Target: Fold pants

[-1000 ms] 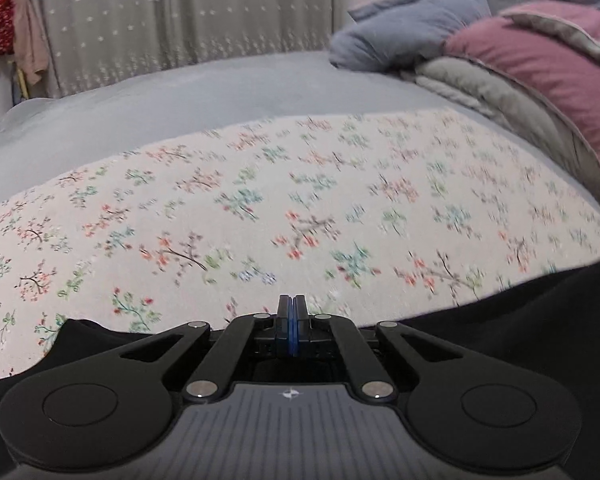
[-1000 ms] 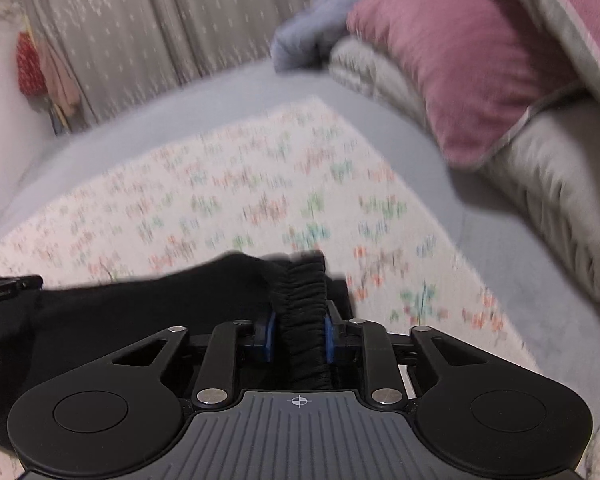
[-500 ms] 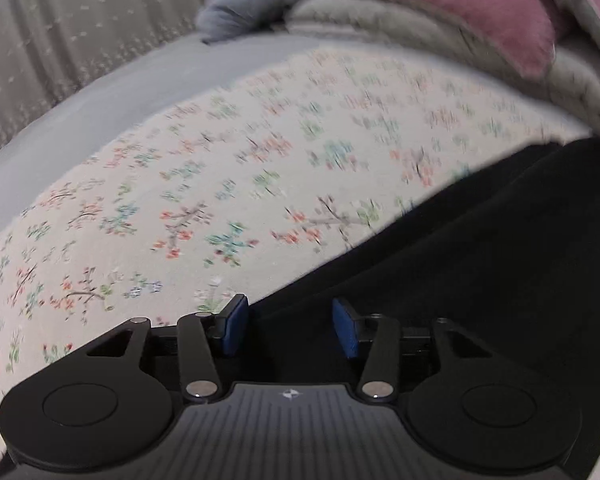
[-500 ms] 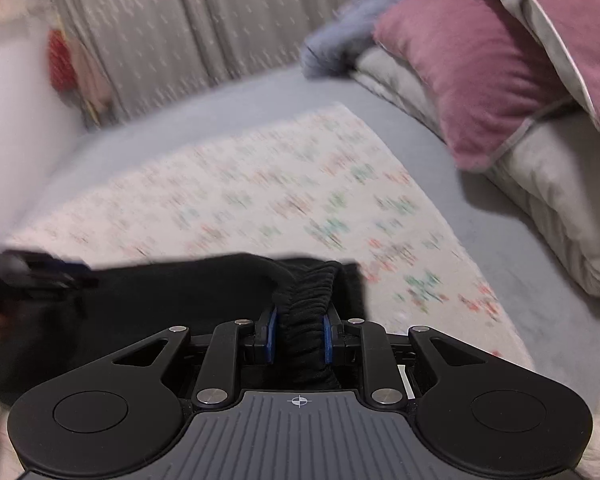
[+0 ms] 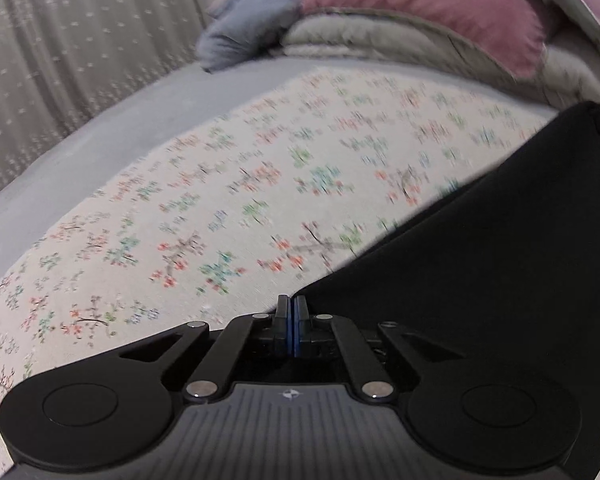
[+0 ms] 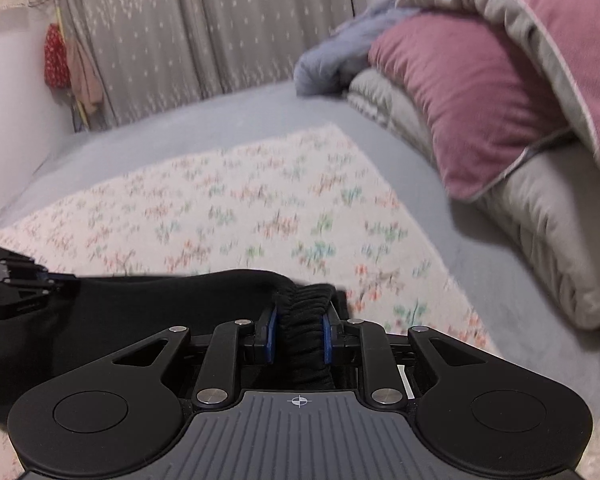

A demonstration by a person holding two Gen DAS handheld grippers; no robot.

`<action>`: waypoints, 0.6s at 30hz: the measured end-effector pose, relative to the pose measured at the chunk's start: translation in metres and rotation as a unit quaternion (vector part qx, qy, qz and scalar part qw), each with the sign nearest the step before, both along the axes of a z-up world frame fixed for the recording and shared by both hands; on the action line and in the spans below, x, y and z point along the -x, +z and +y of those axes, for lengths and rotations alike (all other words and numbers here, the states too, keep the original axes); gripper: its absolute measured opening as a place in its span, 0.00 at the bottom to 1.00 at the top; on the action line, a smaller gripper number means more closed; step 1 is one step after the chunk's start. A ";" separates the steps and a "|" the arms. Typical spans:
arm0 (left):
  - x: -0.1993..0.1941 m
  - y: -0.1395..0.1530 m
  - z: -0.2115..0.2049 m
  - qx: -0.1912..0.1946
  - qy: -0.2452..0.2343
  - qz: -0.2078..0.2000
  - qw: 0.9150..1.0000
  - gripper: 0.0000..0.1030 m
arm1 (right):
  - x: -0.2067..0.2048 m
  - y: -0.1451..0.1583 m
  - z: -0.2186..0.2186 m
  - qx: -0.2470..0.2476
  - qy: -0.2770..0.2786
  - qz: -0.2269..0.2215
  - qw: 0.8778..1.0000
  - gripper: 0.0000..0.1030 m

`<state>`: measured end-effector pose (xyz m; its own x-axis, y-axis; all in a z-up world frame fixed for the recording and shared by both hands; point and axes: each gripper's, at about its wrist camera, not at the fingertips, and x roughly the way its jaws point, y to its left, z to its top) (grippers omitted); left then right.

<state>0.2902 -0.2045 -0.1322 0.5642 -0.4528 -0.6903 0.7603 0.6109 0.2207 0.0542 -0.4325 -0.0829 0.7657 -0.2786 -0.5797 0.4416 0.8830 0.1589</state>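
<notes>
Black pants point(image 5: 480, 260) lie over a floral sheet point(image 5: 220, 200) on the bed. My left gripper point(image 5: 290, 308) has its blue pads pressed together right at the corner of the pants' edge, and the cloth runs taut from there up to the right. In the right wrist view my right gripper point(image 6: 299, 320) is shut on the gathered elastic waistband point(image 6: 300, 304). The pants point(image 6: 160, 300) stretch from it leftward to the left gripper point(image 6: 20, 284) at the frame's edge.
Pink pillows point(image 6: 480, 92) and grey bedding point(image 6: 548, 220) are piled on the right, with a blue-grey blanket point(image 6: 332, 64) behind them. A grey curtain point(image 6: 200, 32) hangs at the back. A grey bed sheet point(image 6: 200, 128) surrounds the floral one.
The left jaws opened beside the pants' edge, then closed again at its corner. The left gripper shifted and rolled, so the pants now fill the right of its view. The right grip held.
</notes>
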 end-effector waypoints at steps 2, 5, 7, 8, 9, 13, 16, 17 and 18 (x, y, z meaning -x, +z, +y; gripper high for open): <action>-0.001 0.010 0.003 0.024 0.023 -0.010 0.999 0.05 | 0.001 0.007 0.003 0.021 0.000 -0.022 1.000 0.19; -0.006 0.014 0.004 0.039 0.041 -0.010 0.998 0.06 | 0.001 0.018 0.009 0.043 0.005 -0.054 0.998 0.19; -0.011 -0.003 -0.005 0.021 0.045 0.007 0.999 0.09 | -0.009 0.009 0.001 0.023 -0.003 -0.023 0.999 0.19; -0.012 -0.015 -0.011 0.005 0.048 0.014 0.999 0.11 | -0.019 -0.002 -0.004 0.008 -0.009 0.016 1.000 0.20; -0.010 -0.025 -0.016 -0.008 0.051 0.008 0.999 0.12 | -0.029 -0.015 -0.008 -0.002 -0.018 0.062 0.998 0.22; -0.005 -0.016 -0.007 0.042 0.082 0.006 0.996 0.36 | -0.039 -0.030 -0.009 0.034 -0.054 0.127 0.990 0.52; -0.001 0.008 0.018 0.097 0.127 0.016 0.987 0.53 | -0.020 -0.011 -0.010 0.024 -0.046 0.058 0.997 0.52; 0.002 0.015 0.026 0.112 0.139 0.019 0.984 0.55 | -0.016 -0.008 -0.009 0.019 -0.046 0.039 0.998 0.52; 0.007 0.022 0.036 0.123 0.153 0.023 0.980 0.57 | -0.013 -0.004 -0.008 0.023 -0.047 0.025 0.998 0.52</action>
